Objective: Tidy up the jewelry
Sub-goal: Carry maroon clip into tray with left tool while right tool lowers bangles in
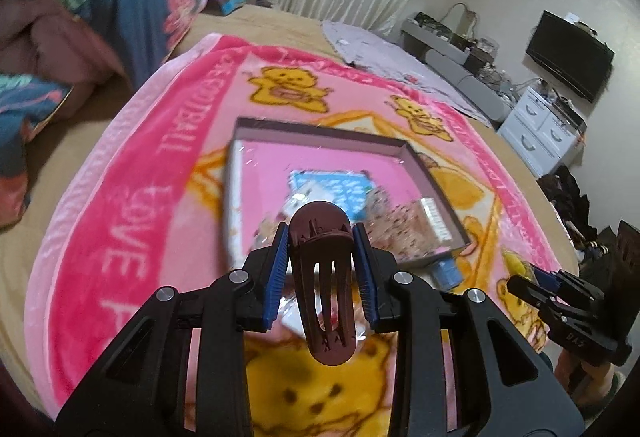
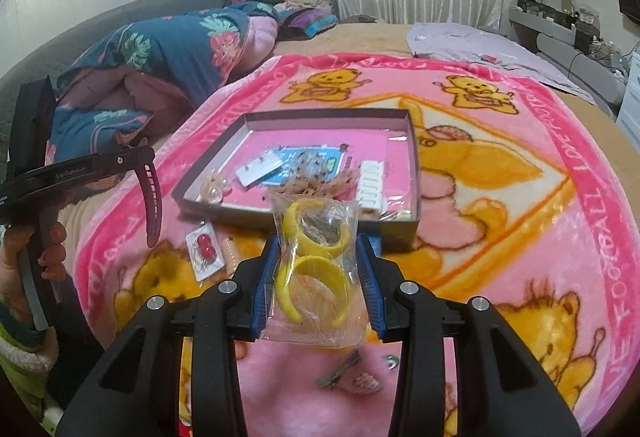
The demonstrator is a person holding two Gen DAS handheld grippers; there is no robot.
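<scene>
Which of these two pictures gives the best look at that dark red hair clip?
The left wrist view: the maroon hair clip fills the centre, held between the left gripper pads. The right wrist view shows it only side-on, at the left edge.

Your work surface is a bed (image 2: 360,33) carrying a pink bear blanket (image 2: 520,237); the shallow tray (image 2: 414,141) and loose packets rest directly on it.

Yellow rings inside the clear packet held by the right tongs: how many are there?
2. Both sit in the clear packet pinched by the right tongs: one yellow ring at the top, the other just below it. None elsewhere that I can see.
</scene>
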